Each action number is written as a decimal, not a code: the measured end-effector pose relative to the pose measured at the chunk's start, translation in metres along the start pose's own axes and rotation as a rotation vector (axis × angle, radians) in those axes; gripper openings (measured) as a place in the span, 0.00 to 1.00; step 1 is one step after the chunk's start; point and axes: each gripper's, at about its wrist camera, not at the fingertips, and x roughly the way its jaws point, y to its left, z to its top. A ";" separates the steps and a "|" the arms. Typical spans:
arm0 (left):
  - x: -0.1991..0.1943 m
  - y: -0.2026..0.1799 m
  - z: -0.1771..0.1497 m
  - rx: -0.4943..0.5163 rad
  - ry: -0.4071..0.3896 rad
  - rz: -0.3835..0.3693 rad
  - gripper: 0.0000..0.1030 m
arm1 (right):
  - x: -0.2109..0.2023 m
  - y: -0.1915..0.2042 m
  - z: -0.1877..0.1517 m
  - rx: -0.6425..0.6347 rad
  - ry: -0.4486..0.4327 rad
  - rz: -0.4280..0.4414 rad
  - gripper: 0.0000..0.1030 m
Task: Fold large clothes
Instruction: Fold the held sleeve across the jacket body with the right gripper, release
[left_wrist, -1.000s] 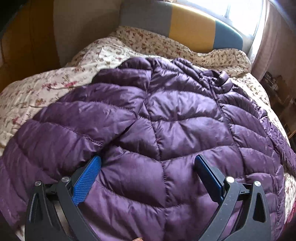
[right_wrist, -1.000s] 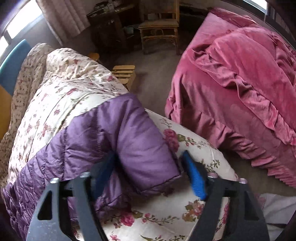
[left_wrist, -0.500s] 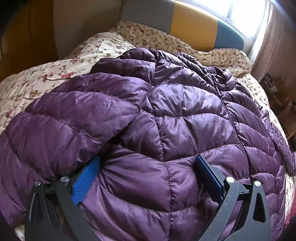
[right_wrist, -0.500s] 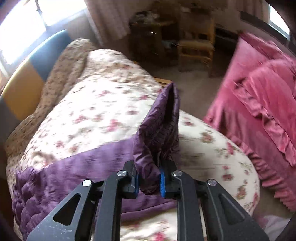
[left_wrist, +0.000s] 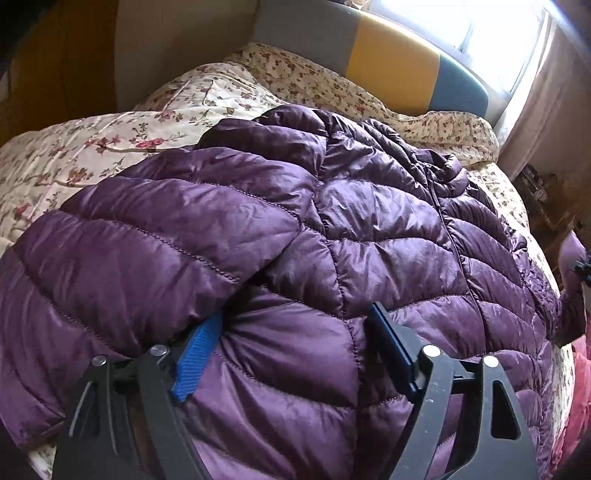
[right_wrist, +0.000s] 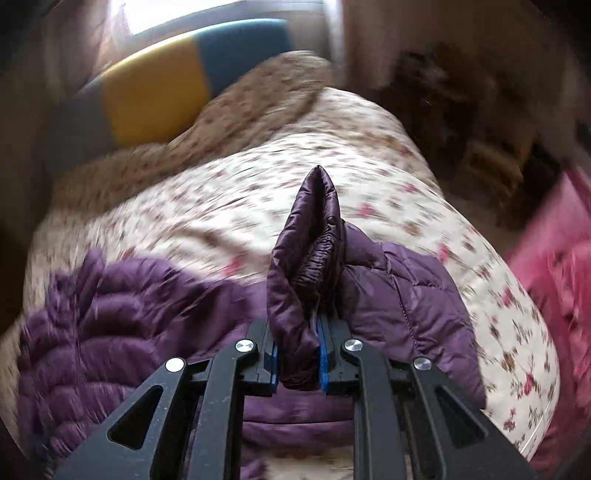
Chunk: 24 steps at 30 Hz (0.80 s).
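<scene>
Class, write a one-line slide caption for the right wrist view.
Right gripper shut on purple jacket's sleeve cuff, lifted above the floral bedspread.

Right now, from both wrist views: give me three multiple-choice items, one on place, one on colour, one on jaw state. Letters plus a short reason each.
1. Where does the purple puffer jacket lie?
A. on the floral quilt
B. on a wooden chair
C. on the floor

2. What colour are the pads on the left gripper?
A. red
B. blue
C. white

3. How do the right gripper's jaws stand?
A. wide open over the quilt
B. shut on nothing
C. shut on the jacket cuff

Answers:
1 A, floral quilt shows all round the jacket.
2 B, both pads are blue.
3 C, the cuff stands pinched between the jaws.
</scene>
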 end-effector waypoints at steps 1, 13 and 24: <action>-0.001 0.000 0.000 0.001 0.000 -0.001 0.76 | 0.001 0.015 -0.004 -0.041 -0.003 0.003 0.14; -0.012 0.005 -0.004 0.024 -0.007 -0.022 0.71 | 0.004 0.174 -0.049 -0.435 -0.049 0.057 0.13; -0.024 0.014 -0.010 0.021 -0.022 -0.034 0.69 | 0.005 0.274 -0.123 -0.719 -0.032 0.185 0.13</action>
